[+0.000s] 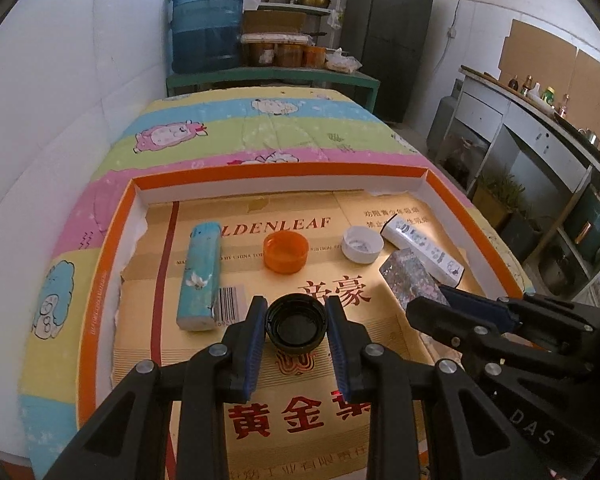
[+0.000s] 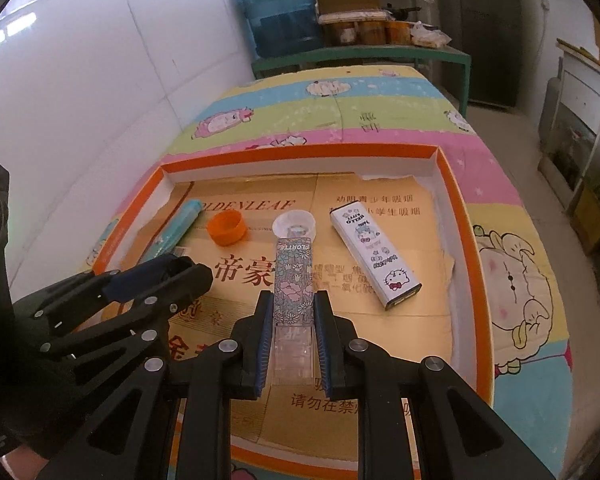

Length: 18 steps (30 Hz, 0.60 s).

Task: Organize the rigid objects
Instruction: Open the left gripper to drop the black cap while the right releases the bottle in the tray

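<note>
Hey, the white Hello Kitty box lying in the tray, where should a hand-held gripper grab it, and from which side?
Grip the white Hello Kitty box across its two long sides near the middle, coming from above. It lies flat and slanted on the cardboard, so turn the jaws to match. Its narrow width suits them; its length does not.

a bed (image 1: 284, 132) with a cartoon-sheep cover in pink, blue, yellow and green bands carries a shallow orange-rimmed box lid (image 1: 276, 170). the lid lies flat on the cover, near the front end, lined with printed gold cardboard (image 2: 380, 320).
</note>
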Each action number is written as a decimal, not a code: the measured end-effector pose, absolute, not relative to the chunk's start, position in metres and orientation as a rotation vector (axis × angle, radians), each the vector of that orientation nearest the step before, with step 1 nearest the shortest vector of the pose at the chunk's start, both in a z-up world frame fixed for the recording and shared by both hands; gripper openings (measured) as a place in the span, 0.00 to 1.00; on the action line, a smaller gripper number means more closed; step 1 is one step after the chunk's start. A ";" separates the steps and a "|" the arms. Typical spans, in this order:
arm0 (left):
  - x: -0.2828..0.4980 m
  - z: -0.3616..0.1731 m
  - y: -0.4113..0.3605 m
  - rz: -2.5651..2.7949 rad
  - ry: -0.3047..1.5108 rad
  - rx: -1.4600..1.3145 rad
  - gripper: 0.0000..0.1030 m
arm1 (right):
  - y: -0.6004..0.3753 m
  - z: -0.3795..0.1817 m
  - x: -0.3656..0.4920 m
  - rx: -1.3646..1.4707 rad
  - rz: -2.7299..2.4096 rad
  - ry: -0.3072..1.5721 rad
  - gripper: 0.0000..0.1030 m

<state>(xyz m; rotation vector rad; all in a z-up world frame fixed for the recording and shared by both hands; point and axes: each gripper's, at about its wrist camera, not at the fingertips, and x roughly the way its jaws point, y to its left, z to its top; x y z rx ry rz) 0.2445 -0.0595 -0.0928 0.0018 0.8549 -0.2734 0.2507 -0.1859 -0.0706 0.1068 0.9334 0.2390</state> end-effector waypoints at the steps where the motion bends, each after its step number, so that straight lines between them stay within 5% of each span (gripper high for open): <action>1: 0.245 -0.093 -0.060 -0.273 0.857 0.001 0.29 | -0.186 -0.071 0.251 0.106 0.238 0.935 0.20; 18: 0.251 -0.102 -0.055 -0.293 0.869 -0.029 0.29 | -0.183 -0.081 0.257 0.095 0.243 0.960 0.21</action>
